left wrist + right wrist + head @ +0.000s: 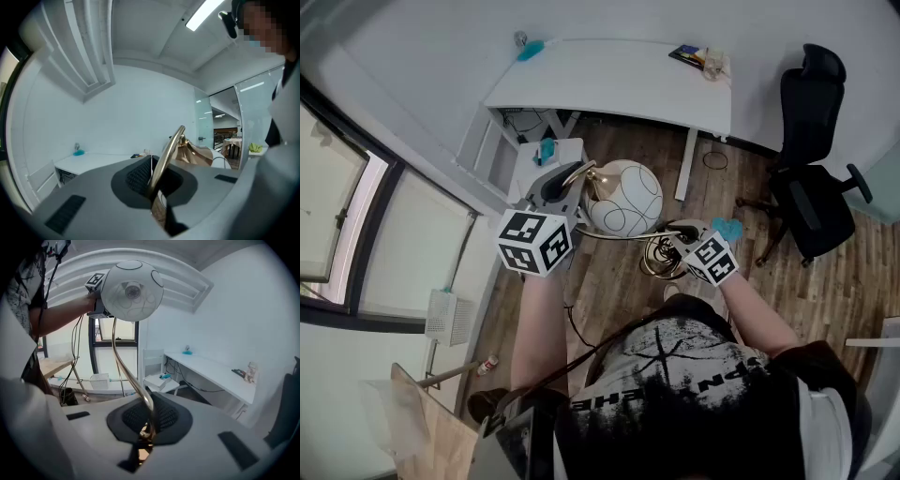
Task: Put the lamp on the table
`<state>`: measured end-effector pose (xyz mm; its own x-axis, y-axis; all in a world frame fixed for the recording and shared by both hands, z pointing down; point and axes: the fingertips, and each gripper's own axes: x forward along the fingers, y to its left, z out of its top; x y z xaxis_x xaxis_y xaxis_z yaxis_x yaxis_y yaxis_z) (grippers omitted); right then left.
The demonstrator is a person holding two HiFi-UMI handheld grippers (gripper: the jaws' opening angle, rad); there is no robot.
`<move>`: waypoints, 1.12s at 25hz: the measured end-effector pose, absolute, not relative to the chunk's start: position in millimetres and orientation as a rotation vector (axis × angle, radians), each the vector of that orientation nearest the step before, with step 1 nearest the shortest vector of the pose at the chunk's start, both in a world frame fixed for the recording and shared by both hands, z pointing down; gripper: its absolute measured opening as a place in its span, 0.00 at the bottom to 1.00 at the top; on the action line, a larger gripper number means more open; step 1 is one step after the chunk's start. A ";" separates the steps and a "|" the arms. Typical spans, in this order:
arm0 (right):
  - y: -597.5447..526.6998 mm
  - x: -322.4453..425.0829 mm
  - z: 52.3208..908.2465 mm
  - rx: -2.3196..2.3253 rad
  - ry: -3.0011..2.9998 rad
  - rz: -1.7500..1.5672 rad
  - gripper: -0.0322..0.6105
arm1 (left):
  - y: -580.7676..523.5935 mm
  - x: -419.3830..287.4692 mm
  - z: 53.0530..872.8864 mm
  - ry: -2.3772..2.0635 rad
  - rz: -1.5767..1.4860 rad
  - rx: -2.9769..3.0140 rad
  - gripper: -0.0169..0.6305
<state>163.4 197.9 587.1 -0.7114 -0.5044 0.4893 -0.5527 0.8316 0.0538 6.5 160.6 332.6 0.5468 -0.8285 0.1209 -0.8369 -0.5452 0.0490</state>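
The lamp has a white globe shade [623, 197] with thin line markings, a curved brass stem and a brass base [659, 258]. I hold it in the air above the wooden floor. My left gripper [574, 180] is shut on the stem [168, 157] close to the shade. My right gripper [673, 242] is shut on the stem [127, 373] down near the base. In the right gripper view the shade [132, 289] hangs high above the jaws. The white table [619, 82] stands ahead against the wall, apart from the lamp.
A black office chair [814, 178] stands right of the table. A white chair [546, 157] with a teal item sits under the table's left end. Small items [701, 56] and a teal object [530, 49] lie on the tabletop. A window wall runs along the left.
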 end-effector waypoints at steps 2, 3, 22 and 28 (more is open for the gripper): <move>205.9 161.8 588.9 0.776 -2.509 0.135 0.08 | 167.6 3.3 336.6 -1.436 0.122 2.665 0.05; 209.2 161.0 589.6 0.774 -2.506 0.134 0.08 | 170.8 1.6 338.0 -1.433 0.119 2.663 0.05; 214.9 130.7 578.3 0.745 -2.526 0.100 0.08 | 187.8 -29.0 325.5 -1.481 0.089 2.676 0.05; 200.0 128.3 578.8 0.756 -2.521 0.095 0.08 | 172.4 -32.6 327.3 -1.476 0.081 2.677 0.05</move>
